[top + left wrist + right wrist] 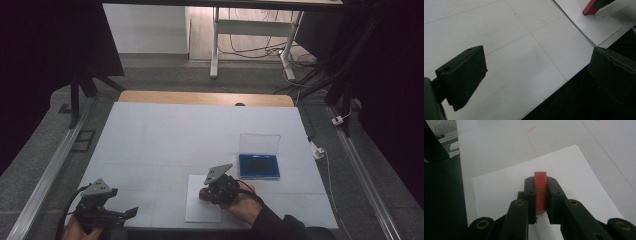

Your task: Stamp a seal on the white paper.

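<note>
While clamping a red stamp (540,192), right gripper (540,195) angles down over paper (579,175).

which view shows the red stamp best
The right gripper view: the red stamp stands large and centred, clamped between the right gripper jaws over the white paper. The left gripper view catches one red end at its top edge; the high view gives a small red glimpse.

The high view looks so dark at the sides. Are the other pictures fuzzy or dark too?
High view: dim, black curtains at both sides, the white table is the bright part. Left gripper view: the near tongs are big and soft-edged, the table lines sharper. Right gripper view: evenly lit; the red block in the tongs is slightly blurry, with no glare.
</note>
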`<state>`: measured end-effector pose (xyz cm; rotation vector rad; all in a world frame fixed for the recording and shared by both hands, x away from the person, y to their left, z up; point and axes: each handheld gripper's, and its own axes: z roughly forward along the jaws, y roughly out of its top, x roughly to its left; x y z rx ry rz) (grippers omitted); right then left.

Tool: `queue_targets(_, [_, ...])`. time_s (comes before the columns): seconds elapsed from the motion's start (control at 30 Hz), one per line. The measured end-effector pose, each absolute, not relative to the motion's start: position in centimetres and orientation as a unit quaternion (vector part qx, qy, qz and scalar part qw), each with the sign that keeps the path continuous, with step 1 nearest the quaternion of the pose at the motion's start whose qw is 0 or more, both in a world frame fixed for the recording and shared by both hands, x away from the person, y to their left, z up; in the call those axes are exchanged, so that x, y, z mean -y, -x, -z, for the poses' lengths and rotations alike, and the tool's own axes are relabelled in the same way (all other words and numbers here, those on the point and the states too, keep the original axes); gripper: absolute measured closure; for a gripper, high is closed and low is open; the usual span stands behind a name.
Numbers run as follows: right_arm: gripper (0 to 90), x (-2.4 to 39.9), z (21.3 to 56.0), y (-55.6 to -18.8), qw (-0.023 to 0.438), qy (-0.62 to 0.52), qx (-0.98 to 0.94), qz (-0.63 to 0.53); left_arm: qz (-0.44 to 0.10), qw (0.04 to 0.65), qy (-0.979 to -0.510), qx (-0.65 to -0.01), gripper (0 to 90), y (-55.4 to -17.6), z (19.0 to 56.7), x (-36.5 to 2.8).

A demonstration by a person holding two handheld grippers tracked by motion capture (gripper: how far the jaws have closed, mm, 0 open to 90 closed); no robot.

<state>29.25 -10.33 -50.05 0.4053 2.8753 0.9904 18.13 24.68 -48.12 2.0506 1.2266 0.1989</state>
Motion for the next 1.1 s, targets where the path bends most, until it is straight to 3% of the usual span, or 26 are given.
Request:
queue_targets(0.57, [79.8, 9.8, 50.1, -28.1, 0.084, -0.104, -0.942, -0.307, -0.077, 0.361, -0.797, -0.479, 2.2, -18.2, 48.1, -24.6])
queue_targets(0.97, [79.9, 10.7, 50.4, -29.5, 0.024, -0.137, -0.931, -0.337, -0.077, 0.361, -0.796, -0.480, 2.2, -18.2, 48.1, -24.7])
queue_targets(1.1, [79.9, 10.5, 50.4, -29.0, 0.043, -0.125, -0.934, -0.333, -0.077, 0.361, -0.796, -0.479, 2.2, -18.2, 48.1, -24.7])
